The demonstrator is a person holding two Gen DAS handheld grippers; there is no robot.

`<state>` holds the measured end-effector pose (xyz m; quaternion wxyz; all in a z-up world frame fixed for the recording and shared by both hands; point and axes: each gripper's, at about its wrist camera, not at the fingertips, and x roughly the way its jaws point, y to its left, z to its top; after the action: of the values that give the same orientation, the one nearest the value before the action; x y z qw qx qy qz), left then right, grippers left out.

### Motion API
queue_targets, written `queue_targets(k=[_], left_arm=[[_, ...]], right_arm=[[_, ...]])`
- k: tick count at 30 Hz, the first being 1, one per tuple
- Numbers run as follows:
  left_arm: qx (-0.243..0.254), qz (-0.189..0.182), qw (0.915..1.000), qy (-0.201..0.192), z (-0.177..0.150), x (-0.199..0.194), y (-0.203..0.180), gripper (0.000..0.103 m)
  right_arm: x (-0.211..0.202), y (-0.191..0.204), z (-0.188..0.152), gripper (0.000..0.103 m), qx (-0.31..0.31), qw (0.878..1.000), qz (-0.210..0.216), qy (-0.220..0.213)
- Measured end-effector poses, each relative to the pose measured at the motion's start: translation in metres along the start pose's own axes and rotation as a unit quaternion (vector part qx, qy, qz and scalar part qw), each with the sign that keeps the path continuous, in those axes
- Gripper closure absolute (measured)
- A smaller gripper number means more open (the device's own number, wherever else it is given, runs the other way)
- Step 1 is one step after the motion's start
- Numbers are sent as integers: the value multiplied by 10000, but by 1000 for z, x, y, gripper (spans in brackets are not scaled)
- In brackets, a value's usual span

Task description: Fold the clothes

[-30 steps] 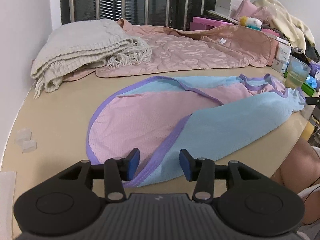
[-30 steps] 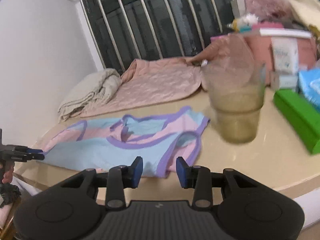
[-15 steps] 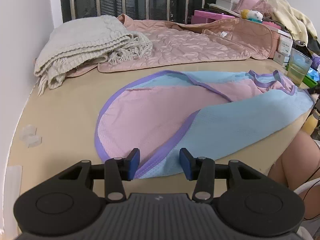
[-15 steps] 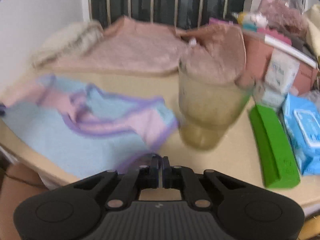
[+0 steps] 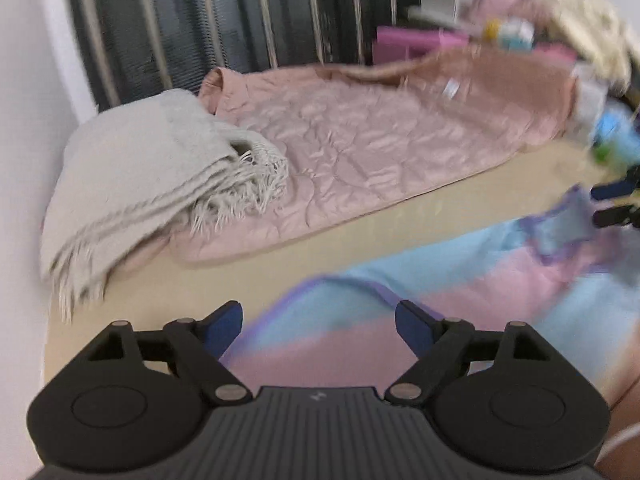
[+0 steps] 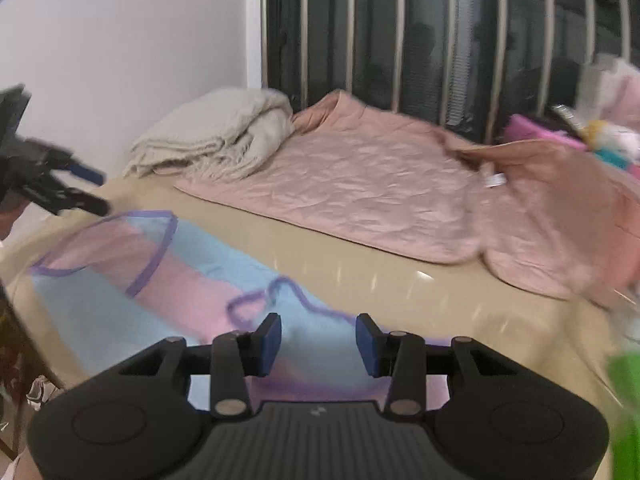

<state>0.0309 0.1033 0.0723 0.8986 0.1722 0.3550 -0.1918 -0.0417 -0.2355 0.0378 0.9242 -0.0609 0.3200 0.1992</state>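
Left gripper (image 5: 318,326), jaws wide apart, above the hem end of the top (image 5: 460,280). Right gripper (image 6: 318,342), jaws apart, above the strap end. The pink-and-blue top lies flat on the table (image 6: 400,280), near its front edge; behind it, a quilted jacket (image 6: 400,196) and folded blanket (image 6: 216,136)

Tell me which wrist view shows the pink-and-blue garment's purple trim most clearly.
The right wrist view: the garment lies spread on the table, its purple trim traceable as loops. The left wrist view shows the garment smeared by motion blur, trim barely distinguishable.
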Motion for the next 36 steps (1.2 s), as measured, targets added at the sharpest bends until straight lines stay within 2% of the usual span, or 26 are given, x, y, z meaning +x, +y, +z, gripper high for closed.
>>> queue_targets(k=[3,6,7,9,14,17,19,21,23,24,25,26,29,31,36], left_arm=[[38,37,9998,184,21,41,-4,18],[134,10,9991,392,23,66,-9,23],[223,21,9990,389,18,68,-11,26],[360,44,9987,371,7,71,-11,25],[5,127,9990,418,-11,62,19,25],[-173,163,9988,420,-13,57,31,24],[-225,96,9995,209,-9,54,34,24],[-406,-84,9991,69,-4,57,39,24],[-494,-170,9985,156,-1,66,42,26],[-429,-201,9986,224,-3,69,41,29],[-368,-261,9987,254,-6,70,41,45],[-318,-377,9986,213,-9,68,40,60],[-296,-554,9979,167,-17,60,40,84],[-333,-427,9985,114,-19,55,41,93],[-268,-345,9988,-206,-17,28,36,98]], right_arm=[[35,2,20,63,-42,9997,123,213],[65,8,27,64,-202,9980,165,575],[73,9,27,64,-272,9974,135,656],[82,9,27,65,-324,9970,165,684],[96,-2,41,64,-88,9969,242,744],[91,-4,53,60,73,9971,558,520],[97,5,57,56,-32,9955,763,570],[110,15,57,56,-165,9942,743,763],[119,21,57,61,-213,9934,723,861],[119,23,58,67,-211,9932,749,863],[119,25,57,88,-221,9932,743,867],[118,26,57,96,-237,9933,729,870],[112,28,56,96,-260,9941,713,774],[108,28,57,98,-229,9950,712,654],[86,31,62,98,-215,9969,713,251]])
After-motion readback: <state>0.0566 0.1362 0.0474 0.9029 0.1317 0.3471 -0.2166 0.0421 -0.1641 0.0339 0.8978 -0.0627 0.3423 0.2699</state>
